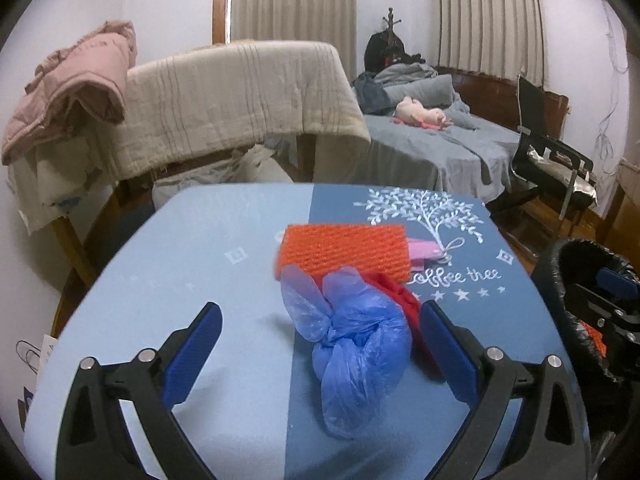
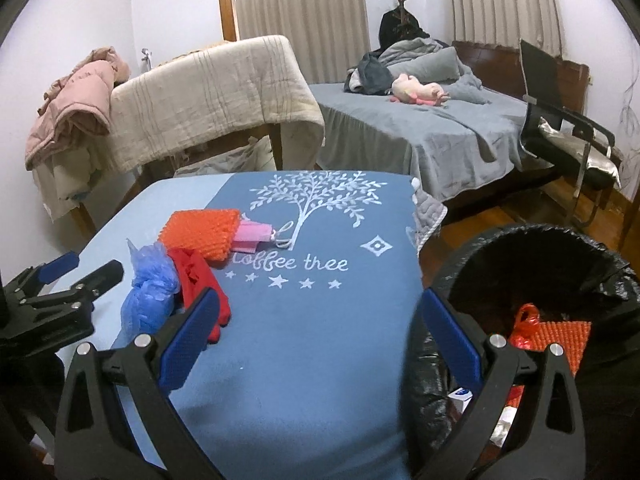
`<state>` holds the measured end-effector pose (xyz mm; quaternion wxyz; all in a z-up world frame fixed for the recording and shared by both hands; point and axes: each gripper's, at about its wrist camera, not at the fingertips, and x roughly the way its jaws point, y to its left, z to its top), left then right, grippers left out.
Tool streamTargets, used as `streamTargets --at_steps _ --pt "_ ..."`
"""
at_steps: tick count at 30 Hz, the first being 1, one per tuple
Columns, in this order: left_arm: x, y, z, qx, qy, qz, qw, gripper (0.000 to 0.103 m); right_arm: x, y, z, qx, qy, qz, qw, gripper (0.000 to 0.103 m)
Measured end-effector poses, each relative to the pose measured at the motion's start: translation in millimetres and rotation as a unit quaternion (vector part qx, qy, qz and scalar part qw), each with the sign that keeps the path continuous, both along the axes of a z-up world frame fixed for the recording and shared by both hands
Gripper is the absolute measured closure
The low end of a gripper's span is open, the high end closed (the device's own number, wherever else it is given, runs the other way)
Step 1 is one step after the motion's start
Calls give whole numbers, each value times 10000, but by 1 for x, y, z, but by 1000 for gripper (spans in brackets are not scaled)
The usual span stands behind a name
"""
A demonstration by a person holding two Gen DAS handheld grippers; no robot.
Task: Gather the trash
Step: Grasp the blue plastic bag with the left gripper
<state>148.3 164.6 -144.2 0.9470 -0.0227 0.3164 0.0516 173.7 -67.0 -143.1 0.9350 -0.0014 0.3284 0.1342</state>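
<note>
A crumpled blue plastic bag lies on the blue table cloth, between the fingers of my open left gripper, not pinched. Behind it lie a red scrap, an orange bubble-wrap pad and a pink piece. In the right wrist view the same pile shows at left: blue bag, red scrap, orange pad, pink piece. My right gripper is open and empty over the table's right edge, beside the black-lined bin, which holds orange and red trash.
The bin also shows in the left wrist view at the right. Beyond the table stand a quilt-draped rack, a grey bed with a pink plush toy, and a black chair. Wooden floor lies to the right.
</note>
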Motion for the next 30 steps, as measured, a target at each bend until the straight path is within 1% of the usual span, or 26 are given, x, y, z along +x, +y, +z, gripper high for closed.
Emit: streamTargets --at_steps 10,13,14,16,17,19,21,25,30 --pt "29 -3 -32 -159 430 50 9989 6 13 2 -13 -47 122 29 9999 5" --pt "34 -4 -39 -214 598 -23 9980 8 16 1 -15 -63 142 24 9999 5" --pt "36 -5 -41 -235 635 -62 9977 10 17 1 -16 -65 151 22 9999 5" --pt "39 -5 -43 -340 732 -202 9965 22 18 1 -17 -61 164 20 9998 5" --pt "41 -4 -45 -403 773 -259 9959 26 19 1 -18 -58 176 25 9998 5" --pt "44 -3 -50 -586 887 -406 9935 52 19 3 -18 -55 189 37 9998 5" --pt "44 -3 -51 -651 909 -469 9926 56 19 6 -19 -66 201 66 9998 5" --pt "41 -2 -48 -712 785 -510 9931 61 20 11 -19 -92 217 120 9996 5" --pt "31 5 -37 -664 564 -413 9953 63 21 16 -17 -90 207 168 9996 5"
